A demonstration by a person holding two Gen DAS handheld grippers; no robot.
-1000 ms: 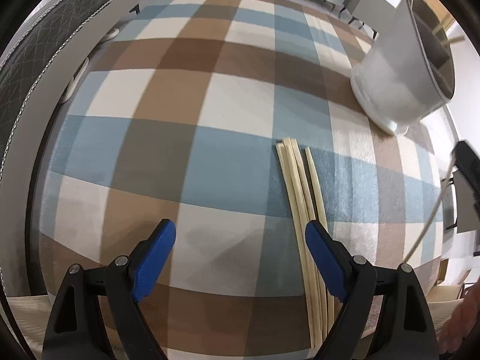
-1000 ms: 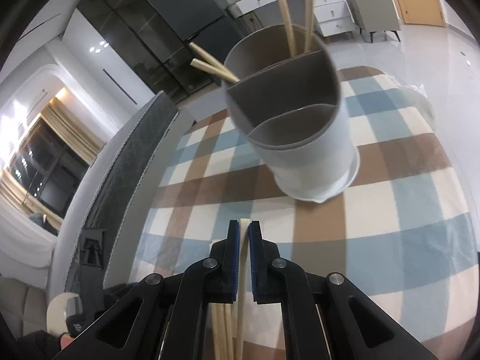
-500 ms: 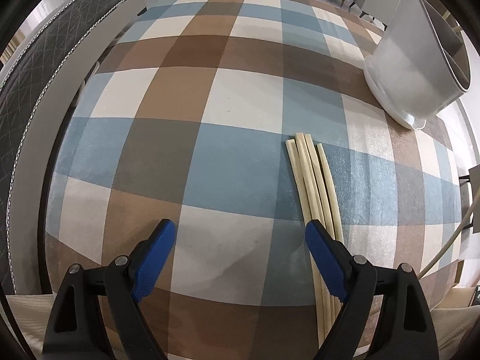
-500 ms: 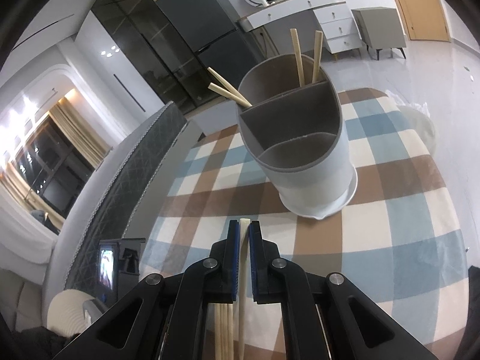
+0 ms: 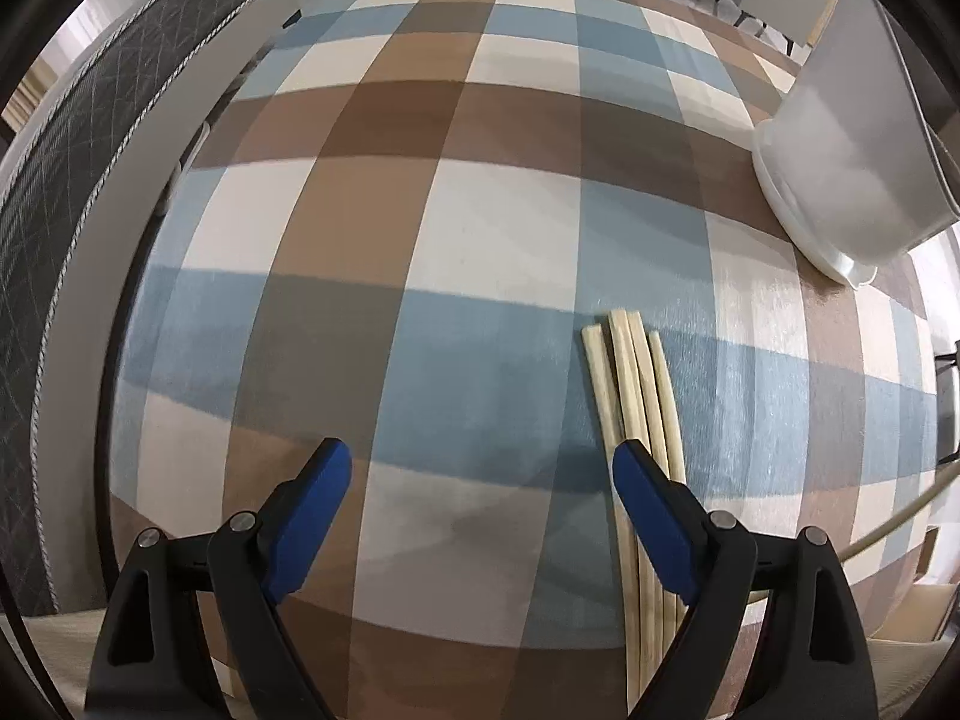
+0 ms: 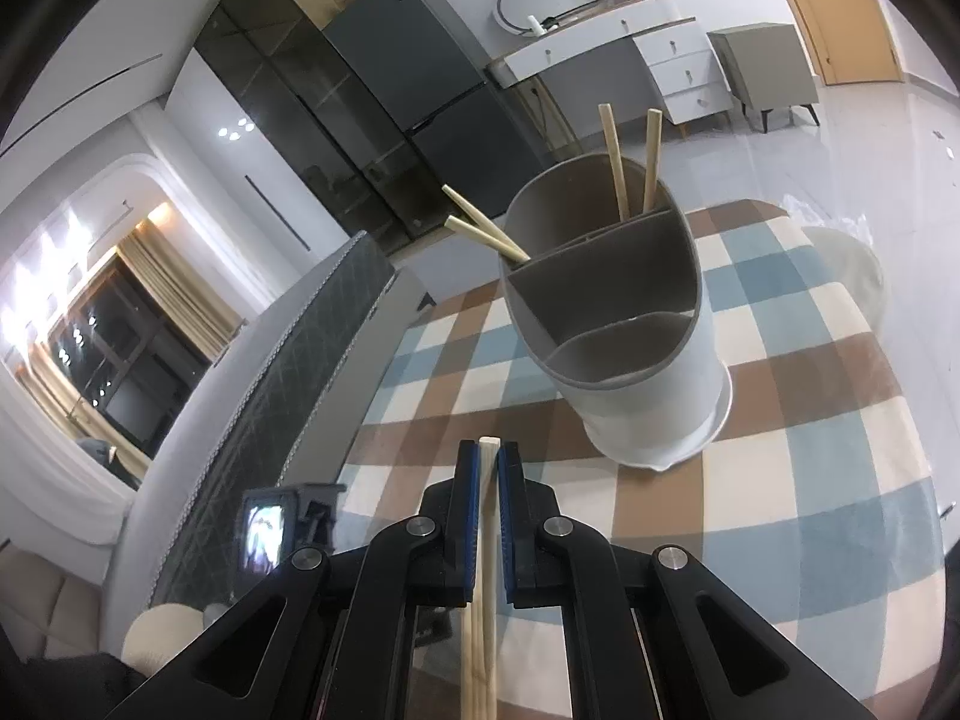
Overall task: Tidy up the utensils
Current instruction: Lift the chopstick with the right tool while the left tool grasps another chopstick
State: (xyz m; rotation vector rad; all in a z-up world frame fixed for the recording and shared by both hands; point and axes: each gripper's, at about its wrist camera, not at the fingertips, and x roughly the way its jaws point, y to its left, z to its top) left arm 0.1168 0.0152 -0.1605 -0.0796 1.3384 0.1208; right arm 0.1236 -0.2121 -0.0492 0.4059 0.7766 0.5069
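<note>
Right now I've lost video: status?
Right hand-held gripper shut on one chopstick. Left hand-held gripper open over four chopsticks. Holder path clear.

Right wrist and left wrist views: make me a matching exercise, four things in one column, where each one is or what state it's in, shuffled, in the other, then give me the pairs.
Things:
1. left gripper
2. right gripper
3. utensil holder
4. loose chopsticks

States:
A. stands on the checked tablecloth, four chopsticks in its rear compartment
B. shut on one chopstick
C. lie side by side on the cloth
D. open, nothing between its jaws

Pairs: 1-D, 2-B, 3-A, 4-C
</note>
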